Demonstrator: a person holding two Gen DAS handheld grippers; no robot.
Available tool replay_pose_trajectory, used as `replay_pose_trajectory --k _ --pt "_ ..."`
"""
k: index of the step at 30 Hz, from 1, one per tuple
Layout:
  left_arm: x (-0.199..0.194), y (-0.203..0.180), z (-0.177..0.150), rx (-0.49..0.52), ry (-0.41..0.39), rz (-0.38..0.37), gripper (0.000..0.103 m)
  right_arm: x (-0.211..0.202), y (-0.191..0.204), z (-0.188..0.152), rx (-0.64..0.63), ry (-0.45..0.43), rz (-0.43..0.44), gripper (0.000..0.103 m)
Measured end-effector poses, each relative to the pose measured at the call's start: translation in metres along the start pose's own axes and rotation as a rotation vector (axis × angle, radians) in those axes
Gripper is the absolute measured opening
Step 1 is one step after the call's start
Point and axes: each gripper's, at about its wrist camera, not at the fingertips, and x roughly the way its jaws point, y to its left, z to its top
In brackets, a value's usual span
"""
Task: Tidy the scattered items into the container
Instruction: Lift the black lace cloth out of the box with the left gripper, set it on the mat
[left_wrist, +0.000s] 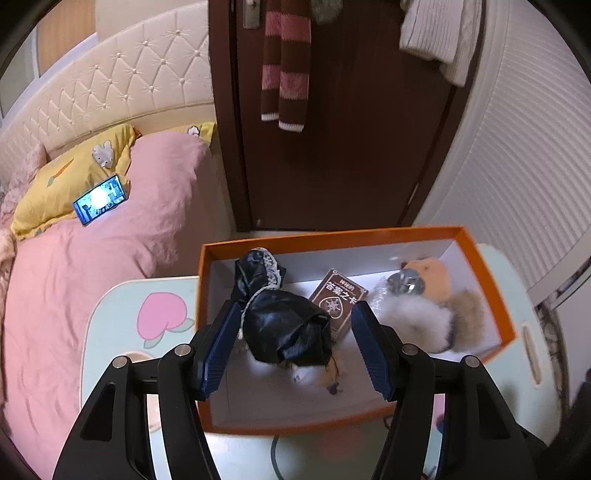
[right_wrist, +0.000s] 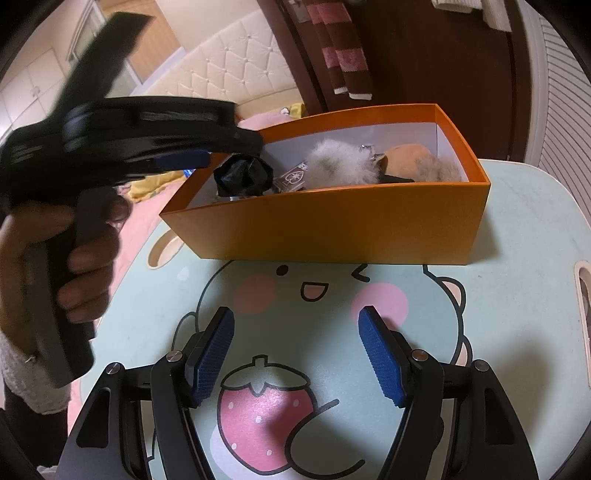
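The left gripper (left_wrist: 291, 328) hangs over the near-left part of the orange box (left_wrist: 491, 295), tilted down into it, with its blue pads (left_wrist: 218, 354) apart; a black doll-like item (left_wrist: 284, 325) sits between them, but a gap shows on both sides and neither pad presses on it, so the jaws stand loose around it rather than gripping. In the right wrist view this same gripper reaches in from the left, blurred, held by a hand (right_wrist: 74, 258) in a fuzzy white cuff (right_wrist: 22, 376), and its tips are lost behind the box's near-left corner. The right gripper (right_wrist: 295, 350) stands wide and empty above the pale green table (right_wrist: 517, 258), its pads framing the printed strawberry and winking face, well short of the box's near wall. The box rests on the far half of that table and holds the scattered things: the black item on the left, a small brown card box (left_wrist: 338, 302) in the middle, and a fluffy grey-and-tan plush (left_wrist: 428, 314) on the right with something shiny (left_wrist: 406, 282) on top, too blurred to name. The black item's lower part is pale and fuzzy, half hidden under its dark cloth. Beyond lie a pink bed (left_wrist: 92, 266) with a lit phone (left_wrist: 100, 199), and a dark door (left_wrist: 332, 147) hung with a striped scarf (left_wrist: 284, 66).
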Motion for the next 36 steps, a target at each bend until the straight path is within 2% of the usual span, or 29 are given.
replay_pose_trajectory --k 2,4,6,8,13,16,20,24,29,32,34,35,36 --pt "0.009 -0.003 0.001 0.007 0.033 0.017 0.03 0.001 0.001 -0.001 0.004 0.008 0.008 0.07" --pt "0.01 -0.004 0.001 0.009 0.028 0.027 0.026 0.001 0.001 -0.003 0.007 0.015 0.01 0.067" --pt "0.008 -0.003 0.0 0.003 0.014 0.022 0.013 0.002 0.003 -0.005 -0.003 0.028 -0.002 0.054" --pt "0.003 -0.001 0.0 -0.003 -0.003 -0.012 0.01 0.002 0.004 -0.007 -0.013 0.027 -0.023 0.048" --pt "-0.032 0.009 -0.001 -0.036 -0.083 -0.087 0.007 -0.002 0.003 -0.012 0.002 0.029 -0.031 0.048" --pt "-0.066 0.021 -0.007 -0.075 -0.144 -0.169 0.007 -0.005 0.005 -0.016 -0.001 0.029 -0.042 0.048" --pt "-0.104 0.037 -0.024 -0.092 -0.199 -0.239 0.007 -0.011 0.007 -0.019 0.001 0.022 -0.054 0.048" --pt "-0.113 0.045 -0.055 -0.089 -0.173 -0.271 0.007 -0.014 0.007 -0.012 -0.004 0.012 -0.075 0.048" --pt "-0.083 0.044 -0.101 -0.115 -0.105 -0.293 0.007 -0.015 0.011 -0.01 -0.015 0.008 -0.112 0.048" --pt "-0.065 0.044 -0.115 -0.157 -0.078 -0.303 0.007 -0.016 0.012 -0.009 -0.015 0.009 -0.142 0.048" --pt "-0.064 0.044 -0.119 -0.171 -0.103 -0.318 0.011 -0.017 0.013 -0.008 -0.019 0.013 -0.163 0.048" --pt "-0.063 0.043 -0.121 -0.168 -0.111 -0.322 0.023 -0.016 0.012 -0.006 -0.019 0.014 -0.17 0.048" --pt "-0.063 0.043 -0.123 -0.172 -0.11 -0.317 0.045 -0.015 0.011 -0.003 -0.017 0.014 -0.175 0.048"
